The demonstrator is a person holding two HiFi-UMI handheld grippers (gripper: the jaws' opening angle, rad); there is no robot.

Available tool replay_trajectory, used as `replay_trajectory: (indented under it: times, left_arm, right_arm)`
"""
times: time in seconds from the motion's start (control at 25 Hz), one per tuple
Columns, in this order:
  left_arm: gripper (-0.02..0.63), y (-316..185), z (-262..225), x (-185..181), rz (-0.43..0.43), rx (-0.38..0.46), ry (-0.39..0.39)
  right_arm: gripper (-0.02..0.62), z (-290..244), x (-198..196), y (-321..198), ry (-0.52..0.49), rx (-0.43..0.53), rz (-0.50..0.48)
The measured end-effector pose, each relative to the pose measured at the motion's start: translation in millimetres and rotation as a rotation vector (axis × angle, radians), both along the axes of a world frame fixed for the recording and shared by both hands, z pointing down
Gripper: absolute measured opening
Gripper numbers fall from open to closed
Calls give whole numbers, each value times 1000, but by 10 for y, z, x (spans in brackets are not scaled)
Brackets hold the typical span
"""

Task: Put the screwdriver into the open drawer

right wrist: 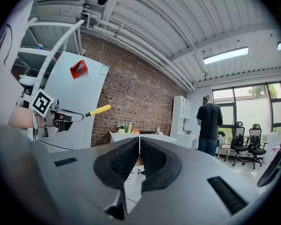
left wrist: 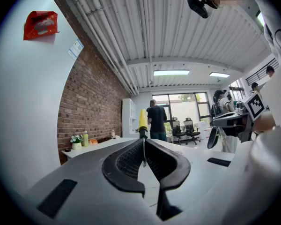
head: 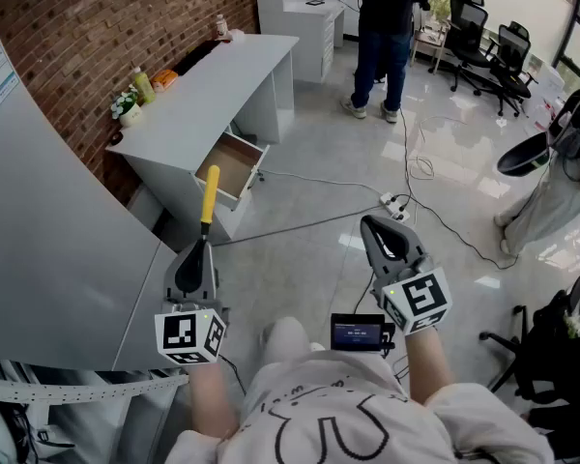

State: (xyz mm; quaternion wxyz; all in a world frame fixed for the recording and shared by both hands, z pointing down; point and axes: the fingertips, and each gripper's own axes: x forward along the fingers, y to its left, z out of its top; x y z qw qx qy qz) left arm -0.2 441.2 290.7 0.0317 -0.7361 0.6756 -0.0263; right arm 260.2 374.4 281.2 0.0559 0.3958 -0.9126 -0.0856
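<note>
On the left, the left gripper [head: 205,245] is pinching the screwdriver [head: 210,193] by its thin metal shaft, its jaws nearly together on it. The tool's long axis is running in line with the gripper and level. Its yellow handle is pointing away from the person, toward the open drawer [head: 230,167] of the white desk [head: 213,75]. The screwdriver is hanging in the air, well short of that drawer. To the right, the right gripper [head: 370,226] is keeping its jaws pressed together on nothing. Farther right and beyond, a person [head: 387,17] is standing with their back turned.
</note>
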Motion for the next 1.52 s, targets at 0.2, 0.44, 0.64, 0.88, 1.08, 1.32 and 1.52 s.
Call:
replay_trajectory:
  times: [0.2, 0.44, 0.64, 0.88, 1.08, 1.32, 1.52]
  left_arm:
    - [24, -25, 42, -66, -3, -5, 8]
    - [25, -182, 88, -130, 2, -21, 7]
    - [23, -461, 136, -241, -3, -38, 20]
    - [23, -899, 254, -349, 11, -67, 39]
    - [23, -1425, 247, -681, 8, -79, 49]
    - [23, -2079, 239, -1032, 34, -98, 55]
    - [23, -2613, 231, -1379, 72, -111, 60]
  right_arm:
    - [23, 78, -39, -24, -1, -20, 6]
    - [21, 158, -117, -231, -14, -54, 13]
    - [20, 163, -277, -449, -3, -56, -3]
    - [21, 211, -394, -899, -7, -79, 0]
    - [21, 172, -674, -1443, -3, -88, 12]
    - [21, 126, -1064, -2029, 8, -102, 23]
    - [21, 79, -1423, -2465, 22, -109, 50]
